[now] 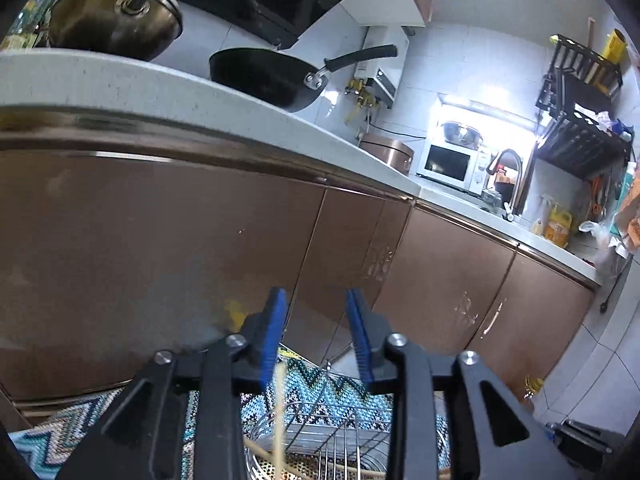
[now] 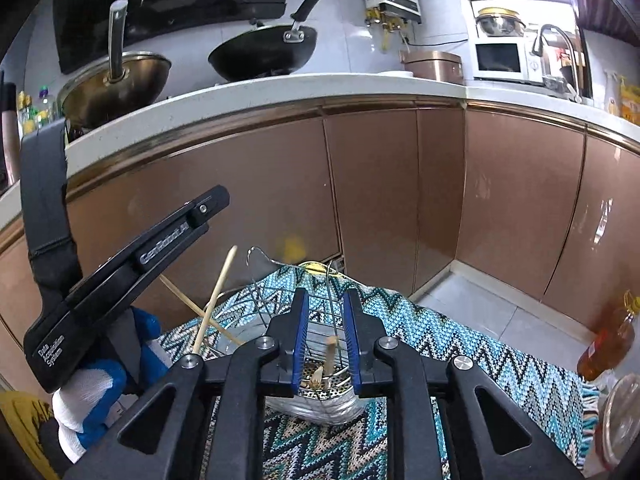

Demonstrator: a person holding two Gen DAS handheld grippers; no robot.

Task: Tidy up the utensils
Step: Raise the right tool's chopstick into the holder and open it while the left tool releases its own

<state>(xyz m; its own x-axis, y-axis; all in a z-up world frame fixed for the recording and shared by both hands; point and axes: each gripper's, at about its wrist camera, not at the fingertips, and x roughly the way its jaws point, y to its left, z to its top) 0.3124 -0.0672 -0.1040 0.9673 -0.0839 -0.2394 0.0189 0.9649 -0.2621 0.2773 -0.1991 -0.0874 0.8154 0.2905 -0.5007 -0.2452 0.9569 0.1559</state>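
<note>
A wire rack [image 2: 276, 300] with a perforated steel utensil holder [image 2: 320, 392] stands on a zigzag-patterned cloth [image 2: 440, 340]. Two wooden chopsticks [image 2: 216, 300] lean out of the rack at the left. My right gripper [image 2: 325, 308] is open above the holder; a short wooden handle [image 2: 331, 354] stands upright between its blue pads, untouched. My left gripper [image 1: 316, 312] is open and empty, raised above the rack [image 1: 320, 424] and facing the brown cabinet doors; one chopstick [image 1: 280, 412] rises below its fingers. The left gripper's body [image 2: 120, 272] shows in the right wrist view.
Brown cabinet doors [image 2: 380, 200] under a white countertop [image 2: 280, 88] stand close behind the rack. A steel pan [image 2: 116, 80] and a black wok [image 2: 260, 52] sit on the counter. An oil bottle [image 2: 612, 344] stands on the floor at the right.
</note>
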